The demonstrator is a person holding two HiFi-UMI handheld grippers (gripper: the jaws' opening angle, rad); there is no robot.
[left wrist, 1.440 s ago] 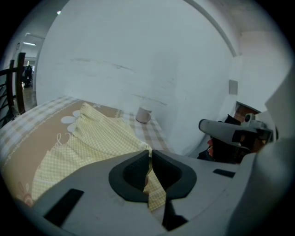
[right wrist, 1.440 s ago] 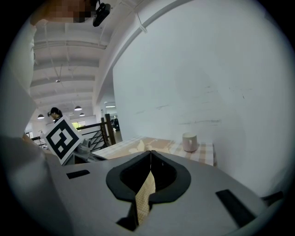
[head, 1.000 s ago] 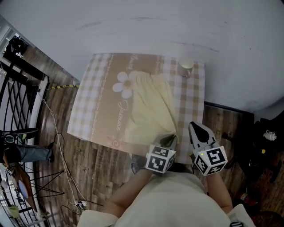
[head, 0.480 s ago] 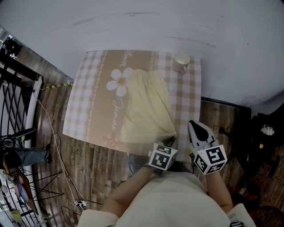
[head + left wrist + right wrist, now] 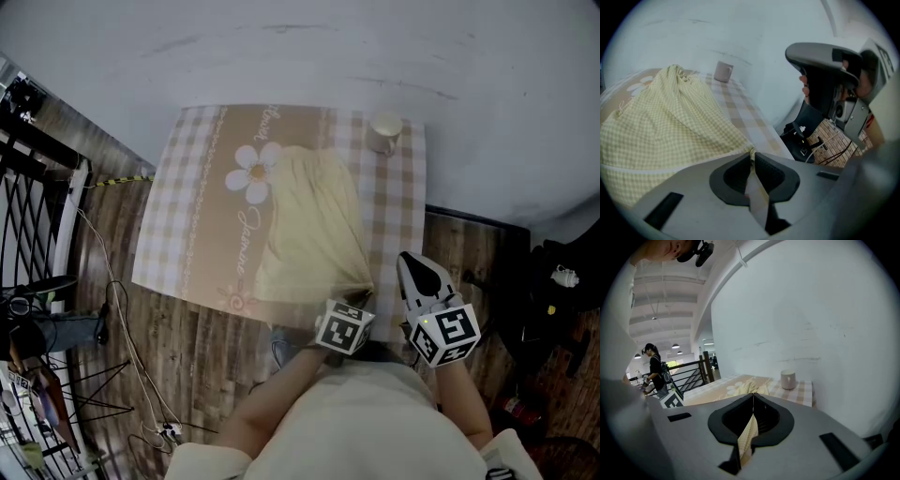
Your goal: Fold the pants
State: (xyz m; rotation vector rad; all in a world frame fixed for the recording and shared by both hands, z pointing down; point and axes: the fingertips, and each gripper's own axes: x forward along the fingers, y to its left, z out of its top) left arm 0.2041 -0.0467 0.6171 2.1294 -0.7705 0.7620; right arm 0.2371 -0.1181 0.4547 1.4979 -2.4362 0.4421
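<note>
The pale yellow checked pants (image 5: 314,220) lie on a table under a tan checked cloth with a daisy print (image 5: 197,216), waistband at the far end. My left gripper (image 5: 361,300) is at the table's near edge, shut on the pants' near right corner (image 5: 751,157); the rest of the pants (image 5: 670,117) spreads away from the jaws. My right gripper (image 5: 415,267) hovers by the table's right edge, apart from the pants, jaws shut (image 5: 753,397). A thin strip of checked cloth shows in the slit behind its tips; I cannot tell whether it is pinched.
A white cup (image 5: 384,129) stands at the table's far right corner, beyond the pants (image 5: 723,71). A white wall runs behind the table. A black railing (image 5: 37,216) and cables (image 5: 131,347) are on the left; dark gear (image 5: 562,272) lies on the floor at the right.
My left gripper has sunk a little toward the table's near edge with the pants' corner in it. The right gripper has stayed put.
</note>
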